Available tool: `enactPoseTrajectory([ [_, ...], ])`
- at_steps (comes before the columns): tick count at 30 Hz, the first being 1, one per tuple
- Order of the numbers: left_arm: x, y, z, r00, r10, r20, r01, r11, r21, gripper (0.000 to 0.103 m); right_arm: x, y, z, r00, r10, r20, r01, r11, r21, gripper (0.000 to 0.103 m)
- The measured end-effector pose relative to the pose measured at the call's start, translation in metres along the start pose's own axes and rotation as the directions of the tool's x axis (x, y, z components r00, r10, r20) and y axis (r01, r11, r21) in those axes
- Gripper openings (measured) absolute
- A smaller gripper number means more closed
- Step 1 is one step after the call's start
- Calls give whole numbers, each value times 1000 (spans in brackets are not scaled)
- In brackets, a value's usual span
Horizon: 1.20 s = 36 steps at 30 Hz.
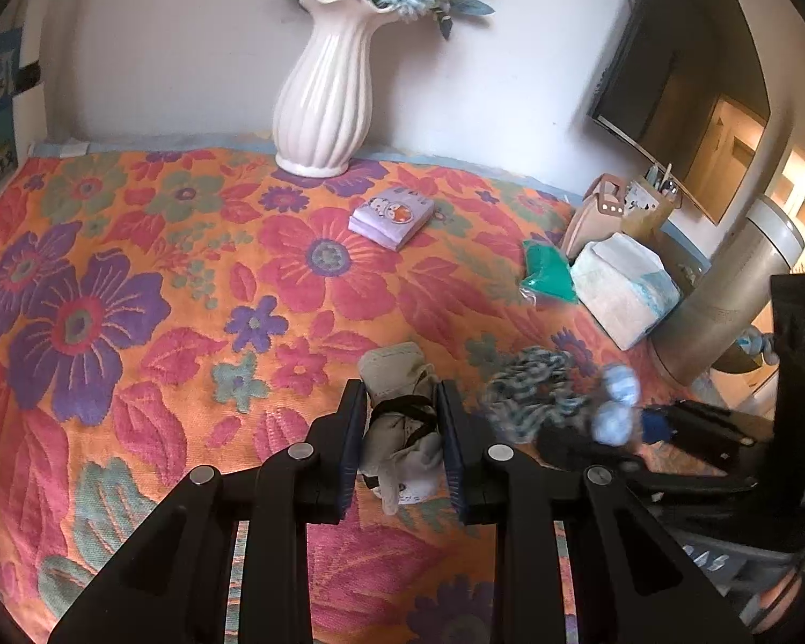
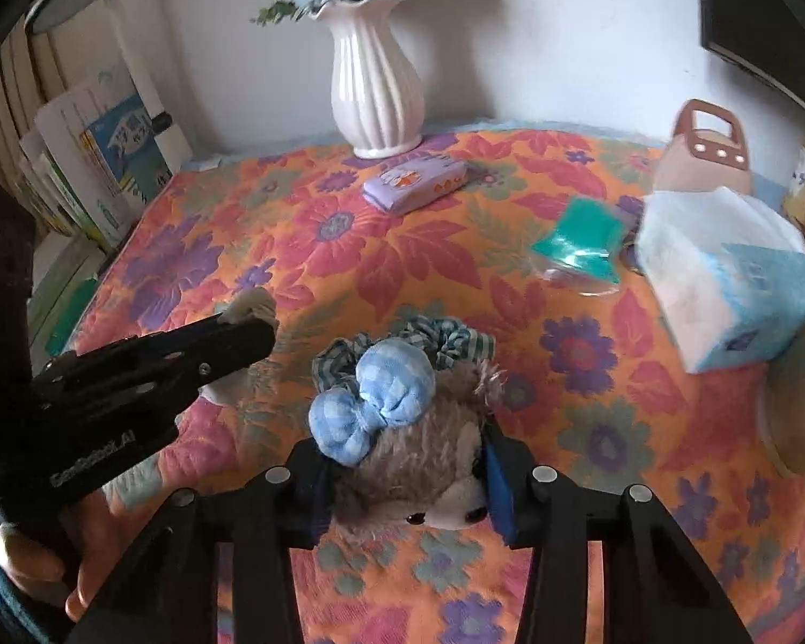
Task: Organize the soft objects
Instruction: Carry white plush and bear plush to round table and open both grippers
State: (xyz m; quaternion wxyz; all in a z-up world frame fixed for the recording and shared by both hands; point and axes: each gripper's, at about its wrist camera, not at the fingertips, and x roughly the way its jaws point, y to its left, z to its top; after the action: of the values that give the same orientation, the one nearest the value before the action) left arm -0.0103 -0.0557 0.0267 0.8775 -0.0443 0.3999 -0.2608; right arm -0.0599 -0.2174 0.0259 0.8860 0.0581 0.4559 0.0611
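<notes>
A beige stuffed toy (image 1: 402, 418), strapped with a dark band, is lying low in the centre of the left wrist frame, and the left gripper (image 1: 402, 402) is pinching it, its pads pressing the cloth on both sides. In the right wrist frame a furry brown plush head (image 2: 429, 461) with a pale muzzle is sitting at lower centre, wearing a blue checked bow (image 2: 373, 397) over a green gingham frill. The right gripper (image 2: 410, 475) is clamping that head, its blue-lined fingers (image 2: 496, 477) squeezing the fur.

The flowered orange cloth (image 1: 134, 279) is spreading wide to the left and centre of the frame, leaving open room there. Its far edge is running along the wall, where one white ribbed vase (image 1: 324, 102) is standing with blue flowers. The right side is crowding up: one tissue pack (image 1: 625, 290) and one green packet (image 1: 550, 273) just beside it, with one pink bag (image 2: 705, 153) behind them.

One lilac pack (image 1: 392, 214) is lying alone below the vase, well apart from both toys. Books (image 2: 118, 155) are leaning at the left edge of the right wrist frame.
</notes>
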Motion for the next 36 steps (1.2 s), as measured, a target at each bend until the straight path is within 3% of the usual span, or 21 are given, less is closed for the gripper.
enactPoseTrajectory([
  [2,0,-7,0,1000,-2,-6,2,1000,21,23,-10,-9,-2,1000,-8,-3,8,1000,13,44],
  [8,-10,-63,2,988,-154,-26,155,984,85,23,-50,-47,-14,999,18,-46,-14,996,86,44],
  [10,-9,-86,3,981,-192,-41,195,973,121,23,-67,-58,-22,999,-11,-49,15,996,86,44],
  [17,3,-166,7,927,-352,-128,371,912,177,23,-143,-114,-40,992,-127,21,124,987,105,44],
  [22,6,-218,10,904,-393,-167,424,875,235,23,-188,-148,-58,976,-208,69,200,974,110,44],
  [24,7,-241,10,878,-428,-214,473,845,249,23,-204,-165,-64,968,-238,81,226,965,133,44],
  [28,4,-286,16,851,-467,-238,522,800,295,23,-233,-195,-68,949,-287,127,261,947,185,44],
  [36,9,-368,49,867,-464,-184,499,799,337,23,-278,-254,-45,886,-388,254,299,896,328,44],
])
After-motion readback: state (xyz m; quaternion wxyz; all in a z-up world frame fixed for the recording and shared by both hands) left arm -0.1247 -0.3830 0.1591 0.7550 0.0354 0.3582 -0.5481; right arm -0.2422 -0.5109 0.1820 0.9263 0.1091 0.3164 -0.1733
